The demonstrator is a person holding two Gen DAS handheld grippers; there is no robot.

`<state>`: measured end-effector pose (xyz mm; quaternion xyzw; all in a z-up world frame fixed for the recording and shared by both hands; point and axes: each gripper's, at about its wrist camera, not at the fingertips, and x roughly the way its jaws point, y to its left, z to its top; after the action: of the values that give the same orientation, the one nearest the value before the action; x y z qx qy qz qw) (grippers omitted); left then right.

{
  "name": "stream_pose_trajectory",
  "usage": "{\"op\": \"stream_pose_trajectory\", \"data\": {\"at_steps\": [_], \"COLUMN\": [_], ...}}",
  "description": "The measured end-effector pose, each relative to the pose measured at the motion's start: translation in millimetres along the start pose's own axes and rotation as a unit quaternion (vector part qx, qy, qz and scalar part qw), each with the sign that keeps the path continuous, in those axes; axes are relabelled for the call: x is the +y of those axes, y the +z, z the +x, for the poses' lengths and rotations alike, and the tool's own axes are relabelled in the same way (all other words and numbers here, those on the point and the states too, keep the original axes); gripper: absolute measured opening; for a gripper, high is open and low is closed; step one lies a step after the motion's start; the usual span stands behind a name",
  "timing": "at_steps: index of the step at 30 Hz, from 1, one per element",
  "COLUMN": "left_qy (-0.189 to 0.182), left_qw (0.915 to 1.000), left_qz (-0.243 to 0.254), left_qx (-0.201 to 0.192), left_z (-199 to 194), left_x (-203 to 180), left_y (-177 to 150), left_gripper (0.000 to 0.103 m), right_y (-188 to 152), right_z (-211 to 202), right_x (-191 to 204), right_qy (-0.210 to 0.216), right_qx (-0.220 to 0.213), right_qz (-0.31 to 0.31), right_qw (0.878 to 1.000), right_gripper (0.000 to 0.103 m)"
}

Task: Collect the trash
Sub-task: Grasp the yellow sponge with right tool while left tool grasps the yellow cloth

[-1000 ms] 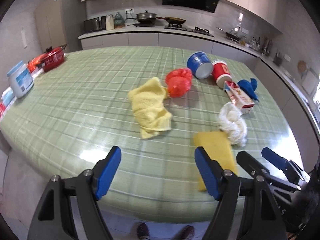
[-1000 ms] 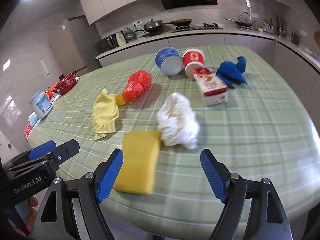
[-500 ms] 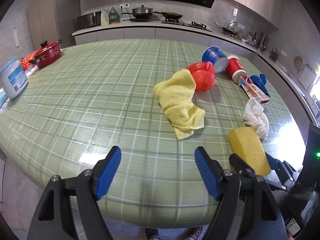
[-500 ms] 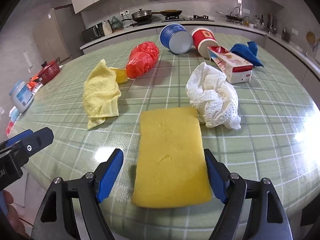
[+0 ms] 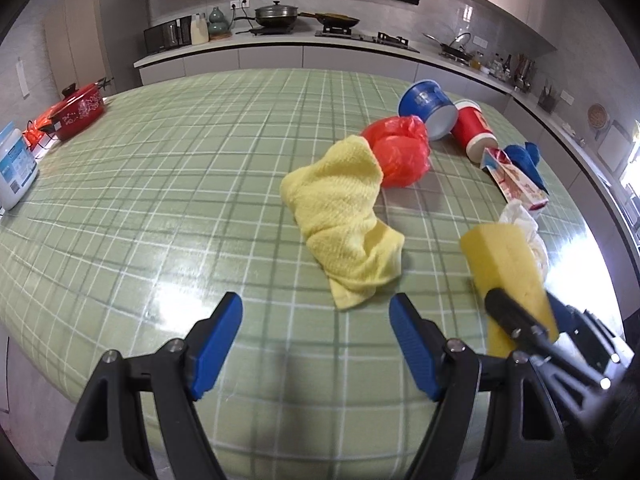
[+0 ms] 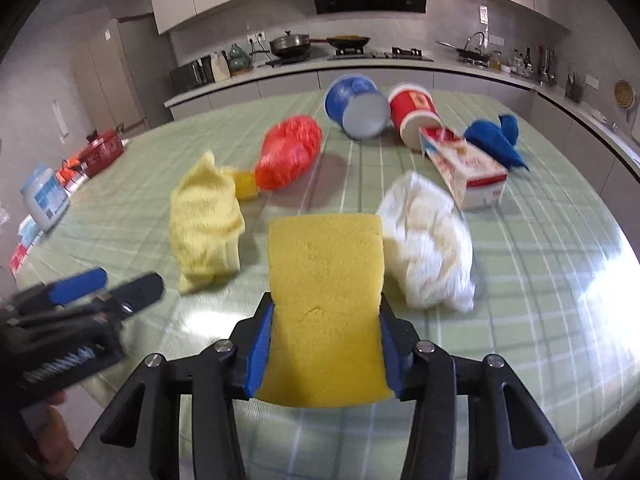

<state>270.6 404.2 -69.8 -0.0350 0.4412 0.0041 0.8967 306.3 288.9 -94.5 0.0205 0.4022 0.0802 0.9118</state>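
A yellow sponge [image 6: 324,264] lies at the near edge of the green checked table [image 5: 160,200]. My right gripper [image 6: 326,308] has it between its jaws, which are closing; the blue pads press its sides and curl them upward. A crumpled white paper [image 6: 428,248] touches the sponge's right side. My left gripper [image 5: 314,304] is open and holds nothing, just short of a yellow cloth [image 5: 340,216]. Behind the cloth is a red plastic bag [image 5: 400,152]. Farther back lie a tipped blue cup [image 5: 428,108], a tipped red cup [image 5: 476,128], a carton [image 6: 468,168] and a blue cloth [image 6: 496,136].
A red pot [image 5: 78,110] and a white jar [image 5: 14,168] stand at the table's far left edge. A small yellow block [image 6: 245,185] sits between the cloth and the bag. A kitchen counter with pans runs behind the table.
My right gripper has moved forward over the sponge and its jaws have come in onto the sponge's sides. My left gripper has moved closer to the yellow cloth, still open.
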Motion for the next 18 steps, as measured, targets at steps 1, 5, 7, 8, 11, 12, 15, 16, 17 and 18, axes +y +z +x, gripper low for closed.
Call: {"op": "stream_pose_trajectory", "data": {"at_steps": [1,5,7,8,11,12,15,16,17,18], "left_qy": [0.001,0.01,0.013,0.015,0.021,0.022,0.026,0.024,0.02,0.019], "left_qw": [1.0,0.9999,0.9998,0.9998,0.9994,0.9992,0.9989,0.9989,0.9989,0.999], "left_qz": [-0.001,-0.009,-0.013,-0.015,-0.025,-0.029,-0.03,-0.029,-0.027,-0.023], "left_qx": [0.0,0.003,0.004,0.006,0.014,0.019,0.027,0.029,0.031,0.033], "left_z": [1,10,15,18,29,34,47,51,56,61], "left_x": [-1,-8,-11,-13,-15,-14,-13,-14,-14,-14], "left_y": [2,14,19,22,29,32,40,41,43,45], "left_gripper": [0.077,0.077,0.077,0.077,0.077,0.077,0.077,0.077,0.077,0.077], "right_y": [6,23,32,36,48,51,58,60,61,63], "right_z": [0,4,9,11,18,20,27,30,32,34], "right_x": [-2,-8,-13,-15,-20,-22,-25,-25,-26,-27], "right_qy": [0.006,0.017,0.022,0.025,0.033,0.036,0.039,0.039,0.04,0.038], "right_qx": [-0.004,-0.01,-0.011,-0.011,-0.012,-0.013,-0.011,-0.01,-0.009,-0.01], "right_qz": [0.003,-0.004,-0.005,-0.005,-0.008,-0.008,-0.008,-0.006,-0.003,-0.001], "right_qw": [1.0,1.0,1.0,1.0,0.999,0.999,0.999,0.999,0.999,0.999], "right_gripper": [0.049,0.049,0.049,0.049,0.049,0.05,0.049,0.049,0.049,0.049]}}
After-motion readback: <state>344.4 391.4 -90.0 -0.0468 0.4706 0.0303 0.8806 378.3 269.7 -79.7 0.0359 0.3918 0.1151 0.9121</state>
